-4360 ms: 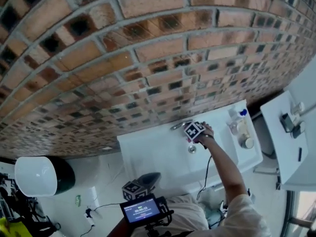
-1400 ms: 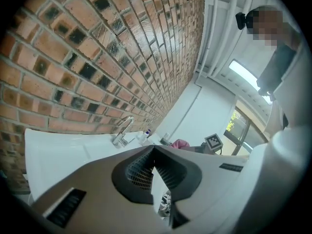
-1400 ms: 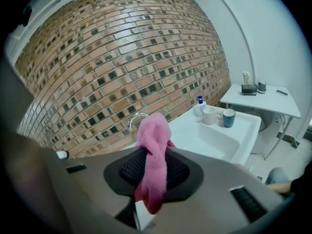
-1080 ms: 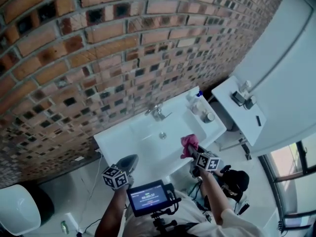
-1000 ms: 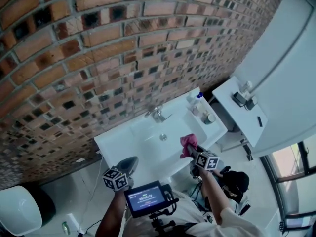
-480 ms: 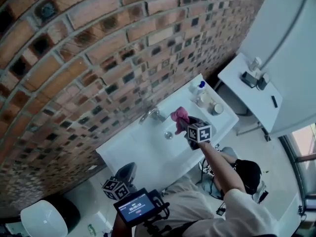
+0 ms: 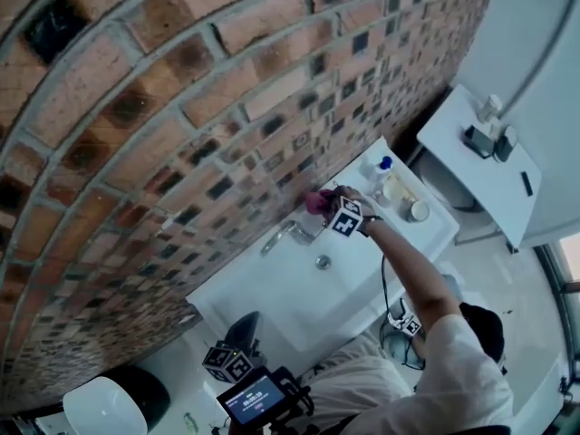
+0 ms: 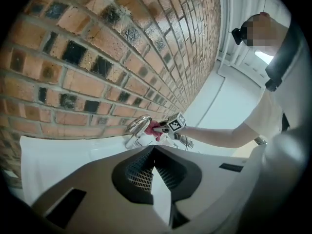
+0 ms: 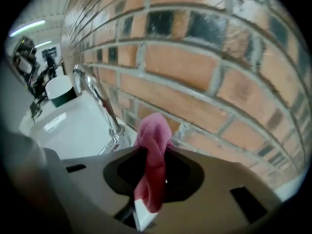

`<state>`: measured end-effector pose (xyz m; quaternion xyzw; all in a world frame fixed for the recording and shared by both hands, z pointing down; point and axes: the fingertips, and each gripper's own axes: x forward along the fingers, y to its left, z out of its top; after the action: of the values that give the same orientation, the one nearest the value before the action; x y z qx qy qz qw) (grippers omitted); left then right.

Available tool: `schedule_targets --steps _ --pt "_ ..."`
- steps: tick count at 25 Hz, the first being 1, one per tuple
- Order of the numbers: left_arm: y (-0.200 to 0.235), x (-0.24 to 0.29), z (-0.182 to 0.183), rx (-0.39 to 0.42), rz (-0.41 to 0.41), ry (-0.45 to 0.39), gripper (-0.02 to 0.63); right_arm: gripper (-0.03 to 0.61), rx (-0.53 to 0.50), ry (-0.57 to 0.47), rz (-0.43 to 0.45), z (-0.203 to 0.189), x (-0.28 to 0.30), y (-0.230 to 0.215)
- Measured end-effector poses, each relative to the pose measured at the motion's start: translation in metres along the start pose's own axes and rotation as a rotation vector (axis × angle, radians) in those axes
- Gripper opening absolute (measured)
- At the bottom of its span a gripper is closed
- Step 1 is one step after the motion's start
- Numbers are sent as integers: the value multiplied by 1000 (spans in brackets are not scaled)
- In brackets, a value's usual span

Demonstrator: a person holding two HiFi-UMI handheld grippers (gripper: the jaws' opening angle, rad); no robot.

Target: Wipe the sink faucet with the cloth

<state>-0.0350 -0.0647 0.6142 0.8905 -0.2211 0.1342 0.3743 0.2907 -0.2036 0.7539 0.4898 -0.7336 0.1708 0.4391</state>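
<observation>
The faucet stands at the back of the sink, against the brick wall. The pink cloth is clamped in the right gripper just beside the faucet; contact cannot be confirmed. Wiping appears not yet started, so spout and base remain. The left gripper, jaws together and empty, waits well apart from the faucet.

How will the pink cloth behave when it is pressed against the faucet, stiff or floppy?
Probably floppy: the pink cloth folds and droops where the right hand-held gripper pinches it. It looks thin and light, so it should likely bend around the curved faucet.
</observation>
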Motion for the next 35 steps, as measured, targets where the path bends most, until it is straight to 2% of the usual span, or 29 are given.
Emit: schedule_targets --steps 3,10,15,18,20,21,23,26,31,32,35 --pt "4 13 3 -10 14 -3 0 100 -136 75 117 -12 38 13" --pt "11 39 3 -21 36 8 0 100 -257 259 336 -43 94 30" --pt "12 42 -5 -28 37 41 0 98 -256 367 460 -62 114 51" --pt "17 40 -12 -45 50 53 0 98 -255 346 489 -61 125 58" --pt "23 41 -13 -46 57 55 0 97 -182 360 621 -64 121 84" --pt "24 41 -13 -45 57 57 0 97 -156 367 659 -65 121 92" --pt "23 43 -14 -50 53 61 0 95 -155 365 627 -63 127 84" --pt "22 45 -17 -59 49 68 0 94 -105 395 700 -62 121 97" --pt "24 49 -20 -65 47 66 0 92 -78 371 716 -55 122 106" --pt "23 50 -21 -65 45 67 0 91 -72 357 709 -54 123 105" --pt "18 51 -23 -60 42 79 0 91 -125 330 612 -56 126 86"
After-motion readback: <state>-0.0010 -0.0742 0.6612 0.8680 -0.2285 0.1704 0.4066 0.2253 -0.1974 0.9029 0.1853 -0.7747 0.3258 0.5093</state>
